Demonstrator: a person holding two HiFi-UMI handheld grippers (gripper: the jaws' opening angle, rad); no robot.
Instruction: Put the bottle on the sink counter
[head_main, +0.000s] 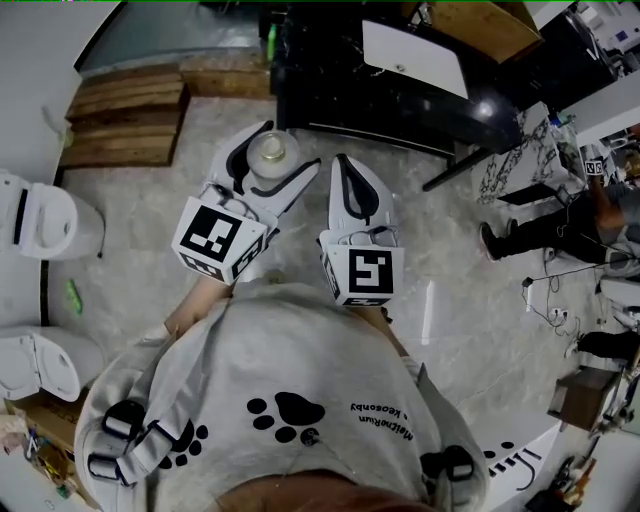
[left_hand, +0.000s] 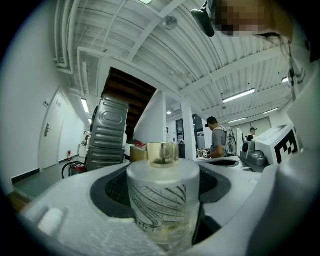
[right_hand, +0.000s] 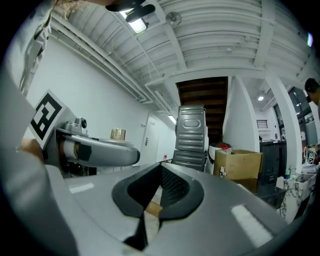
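A frosted glass bottle (head_main: 270, 152) with a gold cap stands upright between the fingers of my left gripper (head_main: 288, 148), which is shut on its sides. In the left gripper view the bottle (left_hand: 162, 200) fills the gap between the white jaws, and its gold cap (left_hand: 162, 154) rises above them. My right gripper (head_main: 352, 185) is held beside it, to the right, with nothing in it. Its black pads (right_hand: 172, 187) meet at the tips, so the right gripper (right_hand: 161, 169) is shut. Both grippers point level, out over the marble floor.
White toilets (head_main: 45, 225) stand at the left and wooden pallets (head_main: 125, 115) lie at the upper left. A black cabinet (head_main: 380, 90) is straight ahead. A person (head_main: 560, 225) stands at the right. Ahead in the gripper views are a grey ribbed metal unit (left_hand: 107, 132) and a cardboard box (right_hand: 237, 165).
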